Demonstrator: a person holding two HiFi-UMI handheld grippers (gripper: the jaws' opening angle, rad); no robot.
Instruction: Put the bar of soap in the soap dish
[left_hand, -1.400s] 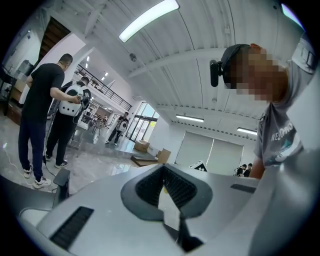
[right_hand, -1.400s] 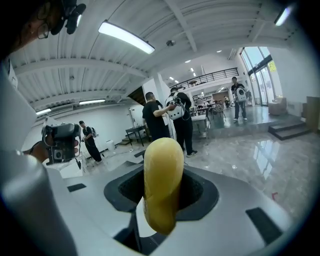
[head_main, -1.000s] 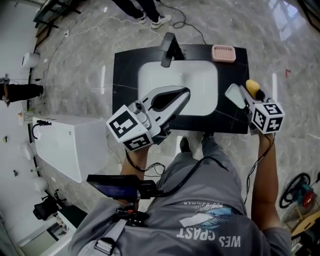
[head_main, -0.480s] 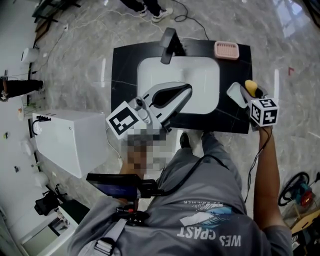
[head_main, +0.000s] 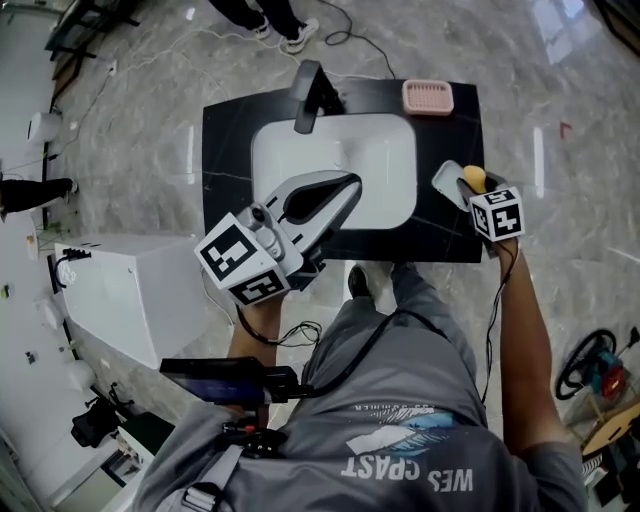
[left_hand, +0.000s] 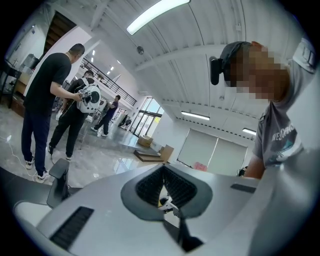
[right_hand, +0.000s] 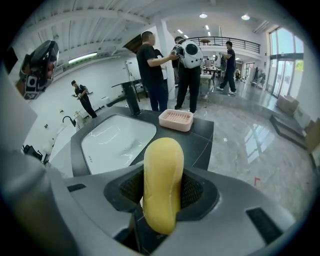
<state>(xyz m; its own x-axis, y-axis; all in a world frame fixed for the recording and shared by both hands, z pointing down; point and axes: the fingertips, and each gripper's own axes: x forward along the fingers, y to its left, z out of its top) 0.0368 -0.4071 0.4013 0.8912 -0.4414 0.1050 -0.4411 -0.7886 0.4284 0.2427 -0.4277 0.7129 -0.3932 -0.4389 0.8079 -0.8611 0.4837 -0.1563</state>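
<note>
The yellow bar of soap (right_hand: 162, 182) stands upright between the pads of my right gripper (right_hand: 161, 192), which is shut on it. In the head view that gripper (head_main: 458, 182) hovers over the right edge of the black counter (head_main: 225, 130), with the soap (head_main: 474, 178) showing beside its marker cube. The pink soap dish (head_main: 428, 97) sits empty at the counter's far right corner; in the right gripper view the dish (right_hand: 176, 120) lies ahead, beyond the soap. My left gripper (head_main: 335, 195) hangs over the front left of the white sink (head_main: 385, 165), jaws together and empty.
A black faucet (head_main: 308, 90) rises at the sink's far left edge. A white cabinet (head_main: 120, 290) stands on the floor to the left. People stand beyond the counter (right_hand: 155, 70), their shoes (head_main: 300, 35) near its far side. Cables trail across the marble floor.
The right gripper with the soap has drifted slightly left, from just outside the counter's right edge to just over it. The left gripper stays over the sink.
</note>
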